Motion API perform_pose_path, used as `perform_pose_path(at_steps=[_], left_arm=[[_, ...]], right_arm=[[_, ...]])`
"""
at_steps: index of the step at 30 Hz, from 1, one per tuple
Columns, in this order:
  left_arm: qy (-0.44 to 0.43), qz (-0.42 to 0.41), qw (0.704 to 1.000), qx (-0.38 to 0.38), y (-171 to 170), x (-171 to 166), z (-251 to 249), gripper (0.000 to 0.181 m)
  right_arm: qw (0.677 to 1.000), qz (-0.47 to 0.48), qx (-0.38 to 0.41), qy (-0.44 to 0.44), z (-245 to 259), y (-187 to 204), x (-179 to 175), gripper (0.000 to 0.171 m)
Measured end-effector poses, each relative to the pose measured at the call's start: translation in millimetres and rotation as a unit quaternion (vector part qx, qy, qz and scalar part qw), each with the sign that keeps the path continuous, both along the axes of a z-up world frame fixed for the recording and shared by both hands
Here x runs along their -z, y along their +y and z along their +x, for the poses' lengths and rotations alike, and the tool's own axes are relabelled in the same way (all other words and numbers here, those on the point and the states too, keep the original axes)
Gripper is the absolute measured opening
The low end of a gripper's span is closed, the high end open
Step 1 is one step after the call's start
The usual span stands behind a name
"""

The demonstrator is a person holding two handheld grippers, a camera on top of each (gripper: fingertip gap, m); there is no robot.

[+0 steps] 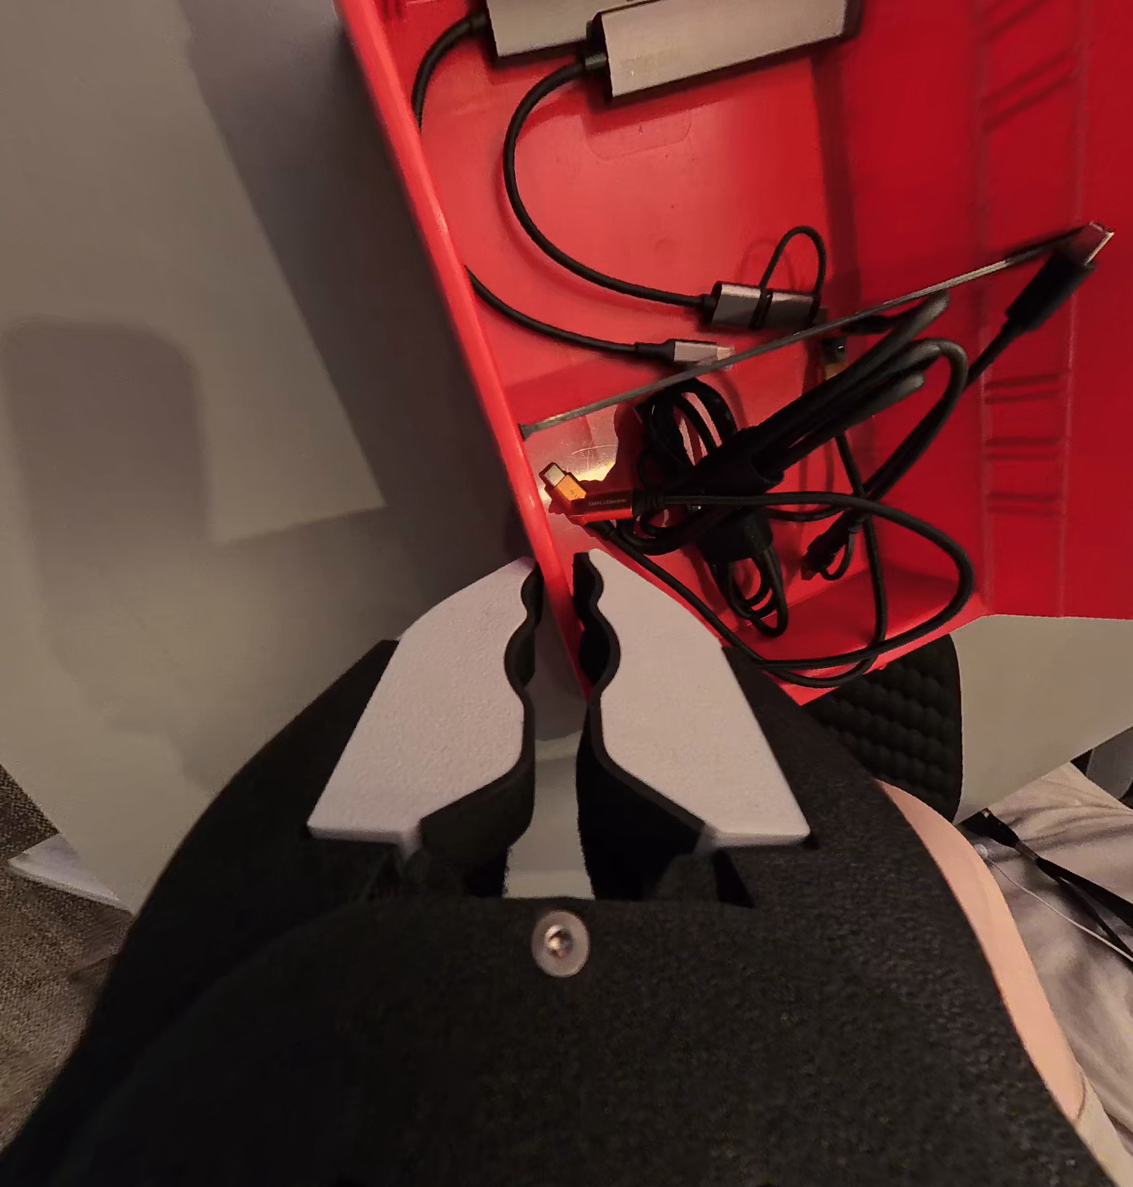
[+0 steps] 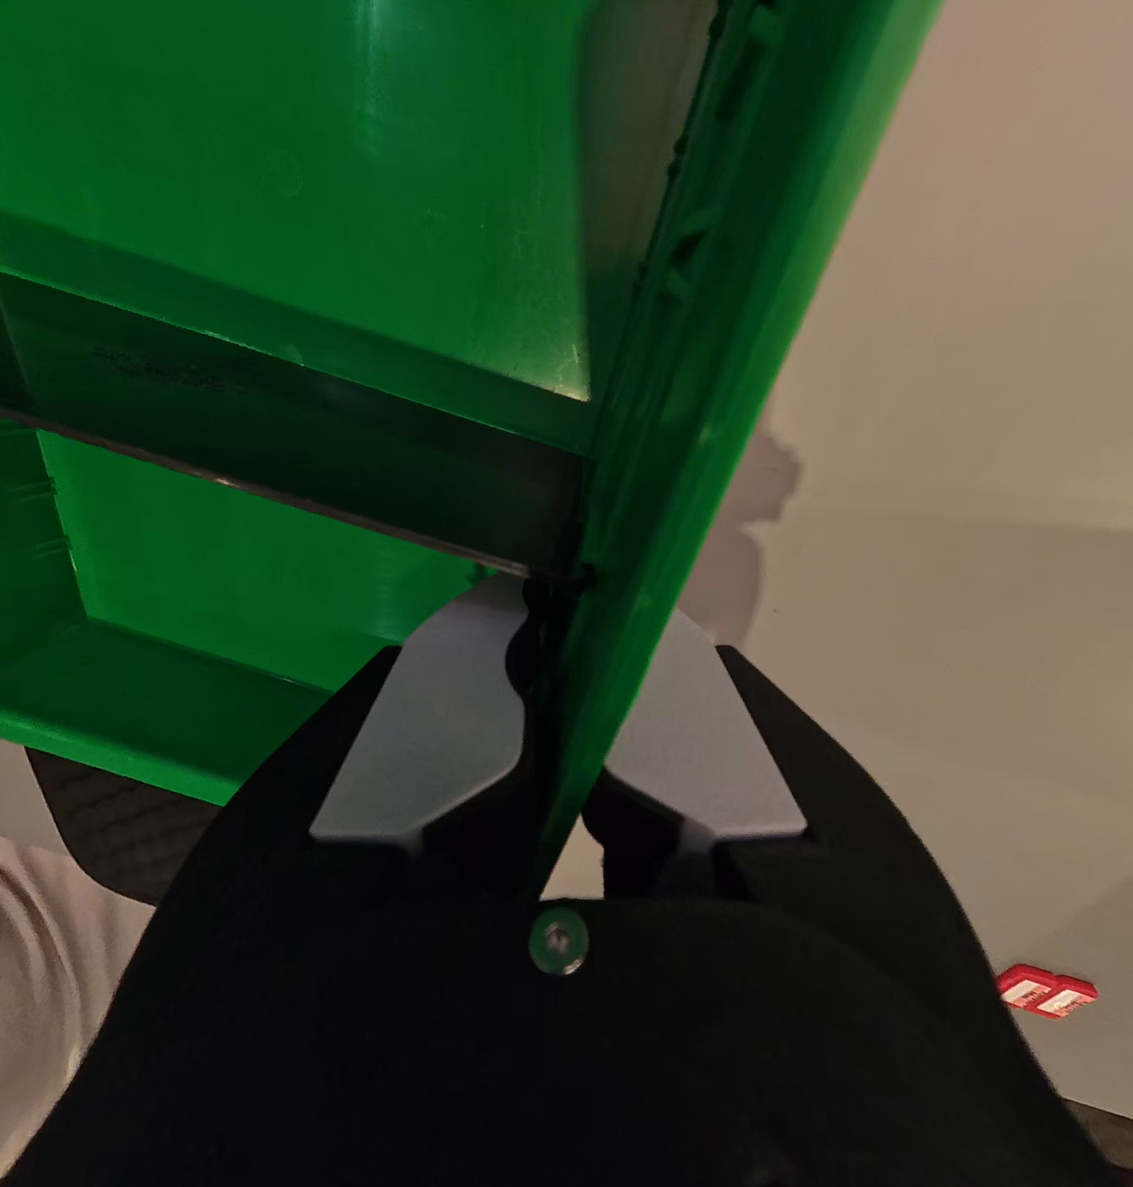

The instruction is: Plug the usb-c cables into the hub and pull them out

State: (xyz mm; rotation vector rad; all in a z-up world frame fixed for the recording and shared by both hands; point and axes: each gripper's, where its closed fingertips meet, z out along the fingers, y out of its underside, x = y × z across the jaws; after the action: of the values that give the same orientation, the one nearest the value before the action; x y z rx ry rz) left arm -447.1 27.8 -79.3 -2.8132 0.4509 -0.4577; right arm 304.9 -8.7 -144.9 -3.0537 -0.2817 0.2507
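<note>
Grey-padded fingers of the left gripper [image 1: 557,565] pinch the near side wall of a red bin [image 1: 679,193], one finger outside the wall and one inside it. The lower part of that wall is hidden between the pads.

Just past the fingertips, in the bin's near compartment, lies a tangle of black cables [image 1: 744,514]; the strands overlap so much that it is hard to tell one cable from another. An orange-bodied plug [image 1: 583,498] sticks out of the heap toward the wall. A clear divider [image 1: 808,321] runs across the bin beyond the tangle.

Behind the divider two loose plug ends rest on the red floor: a grey plug with an adapter looped to it [image 1: 753,302] and a slimmer grey plug [image 1: 695,352] beside it. Their black leads curve back to two grey hubs [image 1: 712,51] at the far end, which are cut off by the top edge of the picture.

In the right wrist view, the right gripper [image 2: 589,616] is clamped on the side wall of a green bin [image 2: 294,160]; the wall hides most of its outer finger. A dark divider [image 2: 262,462] crosses this bin. A small red object [image 2: 1046,999] lies on the pale table [image 2: 969,385], blurred.
</note>
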Motion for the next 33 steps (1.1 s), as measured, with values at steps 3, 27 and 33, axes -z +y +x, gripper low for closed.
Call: perform_pose_path(at_steps=[3, 27, 33], left_arm=[[-0.006, -0.004, 1.0, -0.008, 0, 0, 0, 0.008], [-0.116, 0.472, 0.874, -0.003, 4, -202, 26, 0.018], [-0.029, 0.626, 0.77, 0.118, 8, -217, 88, 0.016]], right_arm=[[1.0, 0.003, -0.004, -0.003, 0, 1, 0, 0.009], [0.838, 0.533, -0.042, -0.11, -14, 59, -188, 0.067], [0.677, 0.724, -0.128, -0.035, -134, 60, -281, 0.07]])
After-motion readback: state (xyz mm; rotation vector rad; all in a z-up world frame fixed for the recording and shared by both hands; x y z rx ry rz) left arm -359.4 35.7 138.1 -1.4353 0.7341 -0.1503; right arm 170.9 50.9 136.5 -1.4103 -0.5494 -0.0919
